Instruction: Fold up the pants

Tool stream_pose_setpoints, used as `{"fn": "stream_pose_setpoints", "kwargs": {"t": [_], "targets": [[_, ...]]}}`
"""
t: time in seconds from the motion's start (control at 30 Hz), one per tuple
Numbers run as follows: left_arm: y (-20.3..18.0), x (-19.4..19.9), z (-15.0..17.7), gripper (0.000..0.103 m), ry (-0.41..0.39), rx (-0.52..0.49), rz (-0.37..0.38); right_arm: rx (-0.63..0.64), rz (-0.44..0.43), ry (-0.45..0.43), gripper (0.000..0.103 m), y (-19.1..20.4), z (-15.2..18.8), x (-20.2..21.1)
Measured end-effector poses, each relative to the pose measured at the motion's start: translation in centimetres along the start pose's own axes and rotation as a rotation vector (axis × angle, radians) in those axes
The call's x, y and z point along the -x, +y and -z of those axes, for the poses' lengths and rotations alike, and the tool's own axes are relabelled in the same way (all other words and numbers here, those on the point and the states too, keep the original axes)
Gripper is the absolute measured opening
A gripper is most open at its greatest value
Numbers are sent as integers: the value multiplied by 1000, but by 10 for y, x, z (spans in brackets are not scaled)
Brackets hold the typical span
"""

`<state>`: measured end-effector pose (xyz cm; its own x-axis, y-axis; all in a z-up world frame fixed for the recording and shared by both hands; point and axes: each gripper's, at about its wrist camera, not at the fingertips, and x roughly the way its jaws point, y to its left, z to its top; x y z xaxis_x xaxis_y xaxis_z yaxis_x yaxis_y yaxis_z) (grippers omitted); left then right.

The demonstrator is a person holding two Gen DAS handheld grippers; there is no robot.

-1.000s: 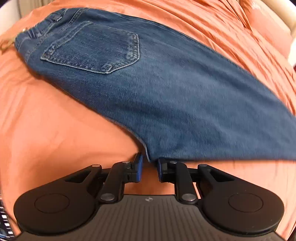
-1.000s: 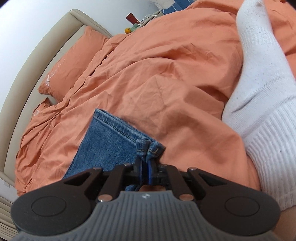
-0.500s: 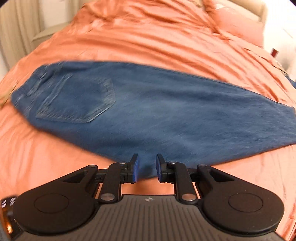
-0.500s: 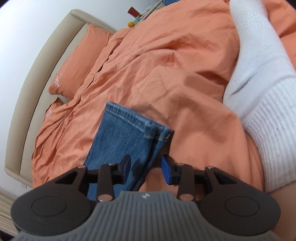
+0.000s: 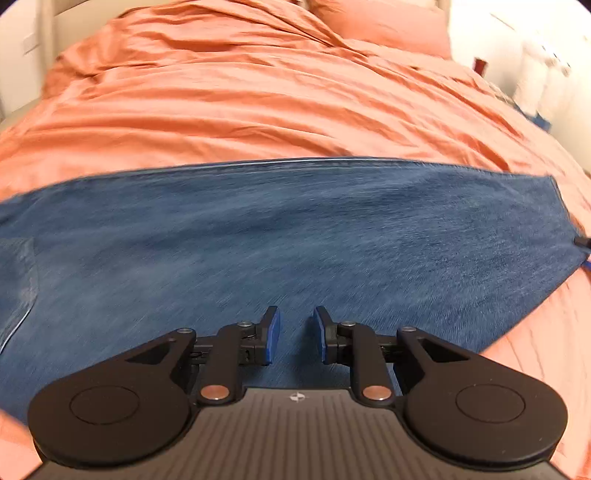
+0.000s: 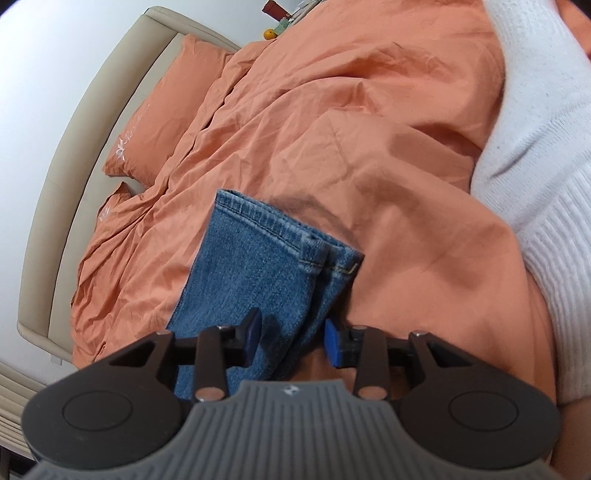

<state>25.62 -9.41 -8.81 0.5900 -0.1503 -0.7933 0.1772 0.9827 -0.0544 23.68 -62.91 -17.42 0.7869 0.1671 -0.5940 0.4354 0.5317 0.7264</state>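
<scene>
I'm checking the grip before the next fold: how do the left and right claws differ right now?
The left claw hovers over the middle of the jeans, jaws narrowly apart and opening; the right claw stands wider at the hem end, straddling the leg's edge. Both have blue pads, and neither is pinching the fabric.

The left gripper [image 5: 295, 339] hangs over the blue denim pants [image 5: 295, 236], its jaws opening, with a gap between the blue pads and nothing pinched in it. The pants lie flat across the orange bed cover [image 5: 258, 96]; a pillow [image 5: 384, 26] sits at the far end.
</scene>
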Motion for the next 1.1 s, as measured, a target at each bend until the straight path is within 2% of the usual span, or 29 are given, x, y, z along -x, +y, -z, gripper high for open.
{"fn": "stream_pose_setpoints", "kwargs": {"t": [0.33, 0.7, 0.8, 0.87, 0.9, 1.1], "targets": [[-42, -61, -47, 25, 28, -247, 46, -2, -36, 79, 33, -8, -17, -10], [-60, -112, -102, 25, 57, -254, 22, 21, -81, 108, 30, -14, -40, -25], [-64, -119, -108, 23, 59, -263, 18, 17, -100, 109, 25, -18, -48, -30], [-66, -123, -112, 21, 70, -256, 14, 19, -109, 116, 16, -21, -51, -31], [-67, -125, -113, 21, 73, -257, 11, 27, -108, 115, 15, -21, -51, -31], [-87, -123, -116, 21, 18, -422, -59, 171, -80, 64, 12, -2, -47, -19]]}}
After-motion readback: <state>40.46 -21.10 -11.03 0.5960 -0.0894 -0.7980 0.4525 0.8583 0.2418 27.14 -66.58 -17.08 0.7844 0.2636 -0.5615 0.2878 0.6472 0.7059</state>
